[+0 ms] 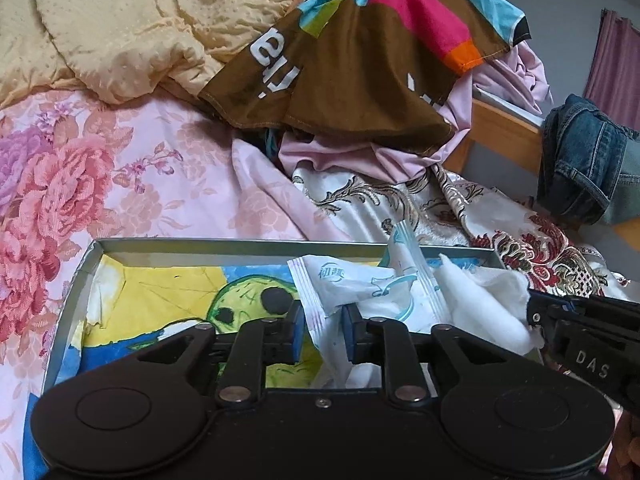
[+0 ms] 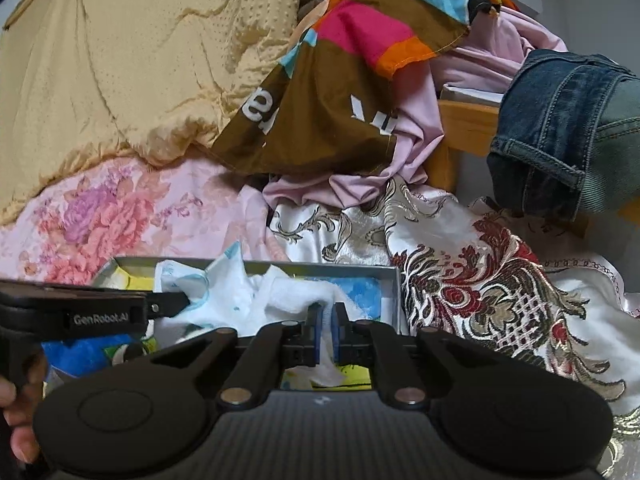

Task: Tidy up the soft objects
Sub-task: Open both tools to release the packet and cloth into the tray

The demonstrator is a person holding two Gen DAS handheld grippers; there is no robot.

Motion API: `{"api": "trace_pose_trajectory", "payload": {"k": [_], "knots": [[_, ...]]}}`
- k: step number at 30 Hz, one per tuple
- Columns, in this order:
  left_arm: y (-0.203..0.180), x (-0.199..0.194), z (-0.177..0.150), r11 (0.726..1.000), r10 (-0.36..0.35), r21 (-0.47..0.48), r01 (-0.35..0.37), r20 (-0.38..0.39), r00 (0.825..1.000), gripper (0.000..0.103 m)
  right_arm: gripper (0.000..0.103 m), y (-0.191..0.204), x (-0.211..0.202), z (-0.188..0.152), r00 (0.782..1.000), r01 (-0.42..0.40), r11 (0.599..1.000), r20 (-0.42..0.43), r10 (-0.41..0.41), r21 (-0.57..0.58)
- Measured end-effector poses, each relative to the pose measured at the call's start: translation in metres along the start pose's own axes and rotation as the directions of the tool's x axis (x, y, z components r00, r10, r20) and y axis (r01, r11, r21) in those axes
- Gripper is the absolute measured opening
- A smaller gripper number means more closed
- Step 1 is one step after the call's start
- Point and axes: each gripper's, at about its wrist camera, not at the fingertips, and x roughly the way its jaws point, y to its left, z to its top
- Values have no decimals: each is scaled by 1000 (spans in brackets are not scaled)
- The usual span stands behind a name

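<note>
Soft items deposited in tin tray (image 1: 86,268).
Left gripper (image 1: 322,330) fingers narrow astride the wrapper (image 1: 320,280); right gripper (image 2: 327,330) apparently pinching the tissue (image 2: 280,292) over the tray.

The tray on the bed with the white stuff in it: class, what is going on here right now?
A person holds a two-finger tool in each hand over a shallow metal tray lying on a floral bedsheet. The left gripper has a printed white wrapper between its fingers, which stand slightly apart. The right gripper pinches a white wipe, nearly closed on it. Both items are over the tray. Crumpled clothes and jeans are heaped behind.
</note>
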Motion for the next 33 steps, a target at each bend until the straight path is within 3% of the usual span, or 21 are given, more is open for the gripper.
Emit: {"api": "trace_pose_trajectory", "payload": {"k": [3,10,14,18,21,24,29,33], "knots": [[12,2,0,1000,-6,22,7,-29,1000,26,11,5,0,2,1000,-5,1000,6,5,4],[27,9,6,992,-15,120,27,-97,995,29,36,18,4,8,999,-33,999,-1,33,2],[34,9,4,983,-20,179,37,-98,995,41,52,28,4,9,999,-53,998,8,53,-22],[42,7,-5,975,6,223,17,-98,995,45,55,30,1,8,997,-69,997,15,69,-20],[41,4,-11,960,12,279,13,-85,996,57,56,27,0,8,997,-75,997,19,75,-14],[39,3,-20,954,29,299,-5,-74,997,59,56,24,0,8,997,-78,997,21,79,-10],[41,8,-32,975,29,222,-15,-60,998,61,57,17,-2,7,996,-80,997,28,80,5],[39,9,-40,979,83,190,-78,-16,996,71,57,16,-5,7,995,-90,996,33,90,8]]}}
